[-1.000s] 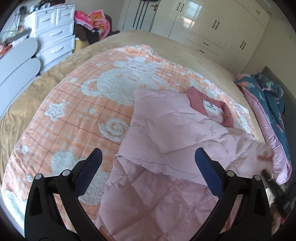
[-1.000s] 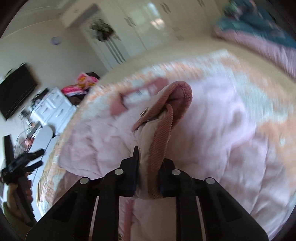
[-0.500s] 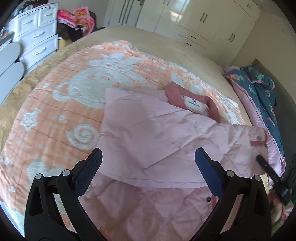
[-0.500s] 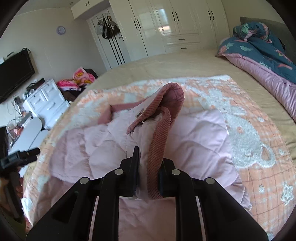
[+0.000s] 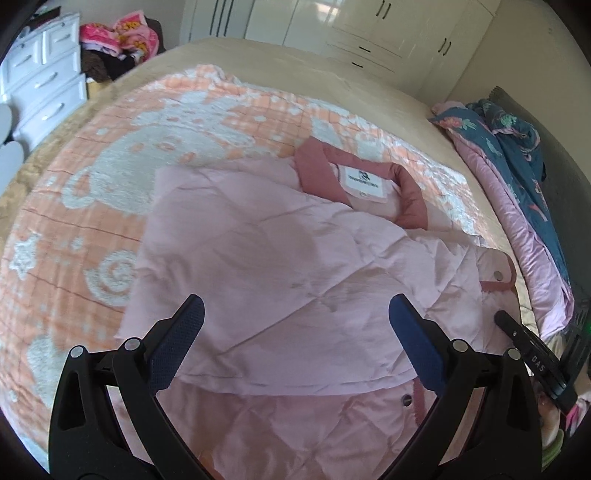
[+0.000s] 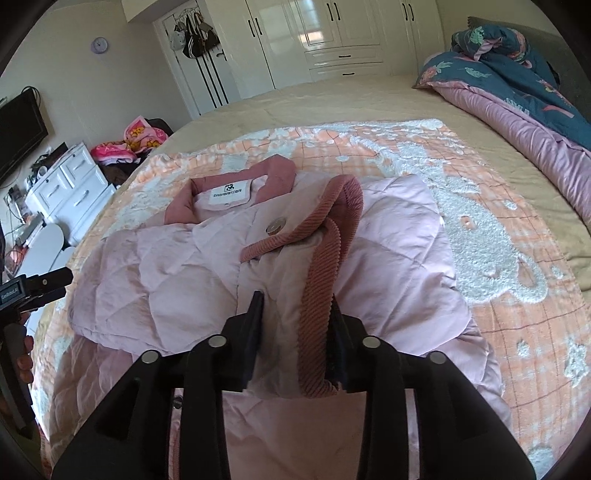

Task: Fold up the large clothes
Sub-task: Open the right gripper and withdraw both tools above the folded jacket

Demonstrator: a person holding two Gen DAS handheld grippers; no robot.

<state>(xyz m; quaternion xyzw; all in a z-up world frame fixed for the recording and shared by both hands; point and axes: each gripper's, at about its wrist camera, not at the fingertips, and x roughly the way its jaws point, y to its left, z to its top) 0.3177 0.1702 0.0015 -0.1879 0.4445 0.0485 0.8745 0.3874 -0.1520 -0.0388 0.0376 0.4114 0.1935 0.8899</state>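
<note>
A pale pink quilted jacket with a darker pink collar lies on an orange-and-white blanket on the bed, one sleeve folded across its body. My left gripper is open and empty, hovering above the jacket's lower body. My right gripper is shut on the sleeve's ribbed pink cuff and holds it over the jacket's chest, just below the collar. The right gripper shows at the right edge of the left wrist view.
A blue and pink duvet is piled along the bed's right side. White drawers and a heap of clothes stand past the bed's far left. White wardrobes line the back wall. The left gripper shows at the left edge.
My right gripper has carried the cuff across the jacket and lowered it onto the chest, so the sleeve now lies folded over. My left gripper has moved in over the jacket, still open.
</note>
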